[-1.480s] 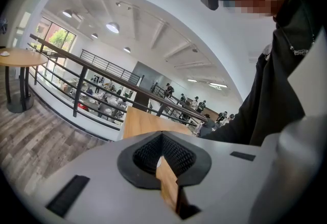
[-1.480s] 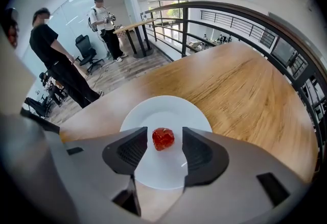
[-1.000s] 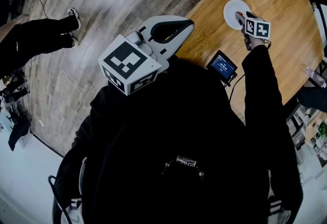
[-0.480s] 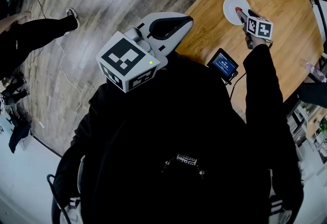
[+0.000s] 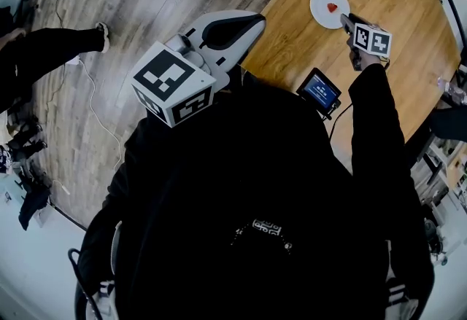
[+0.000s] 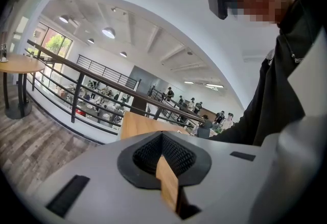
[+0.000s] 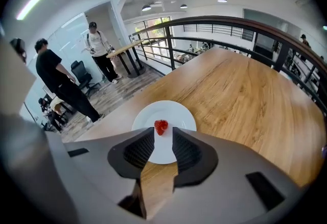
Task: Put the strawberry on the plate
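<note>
Strawberry [image 7: 161, 126] lying on white plate [image 7: 179, 113], near plate's middle, on round wooden table [image 7: 245, 90]. Right gripper [image 7: 163, 139] hovering just short of strawberry, pointing steeply down. Its jaws have just been closing and are standing partly apart, nothing between pads, strawberry lying free beyond tips. Left gripper [image 6: 162, 139] hanging near table edge, jaws together, gripping nothing. Small screen device [image 5: 319, 91] sitting on table beside black sleeve [image 5: 376, 129].
</note>
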